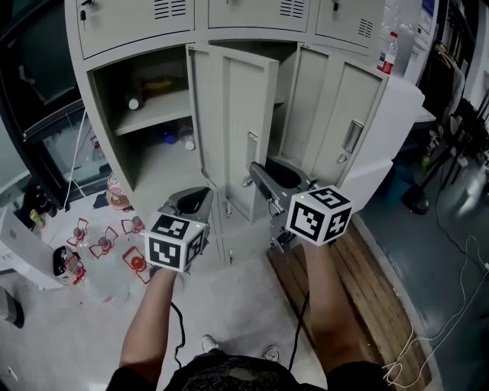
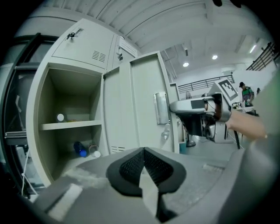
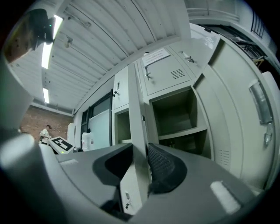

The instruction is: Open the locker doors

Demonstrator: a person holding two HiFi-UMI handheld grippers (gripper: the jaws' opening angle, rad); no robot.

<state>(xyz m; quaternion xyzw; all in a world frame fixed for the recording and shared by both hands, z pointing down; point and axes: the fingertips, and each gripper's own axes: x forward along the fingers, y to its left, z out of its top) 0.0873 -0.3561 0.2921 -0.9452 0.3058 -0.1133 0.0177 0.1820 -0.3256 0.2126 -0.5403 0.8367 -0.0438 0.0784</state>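
The grey locker door [image 1: 229,114] [image 2: 135,100] stands swung out beside its open compartment [image 1: 153,114]. My right gripper [image 1: 256,169] [image 3: 142,151] is at the door's free edge, just under the handle [image 1: 252,145]. In the right gripper view the thin door edge [image 3: 136,113] runs between the two pads, which close on it from both sides. My left gripper [image 1: 200,195] [image 2: 143,151] hangs lower left of the door with its pads together and nothing held. A second door [image 1: 336,107] [image 3: 245,109] stands open to the right.
The open compartment has a shelf [image 2: 72,125] and bottles [image 2: 81,148] on its floor. Upper locker doors [image 1: 137,23] are closed. A wooden pallet [image 1: 359,282] lies on the floor at right, with cables [image 1: 451,305] beyond it. Red-and-clear items [image 1: 107,244] sit on the floor at left.
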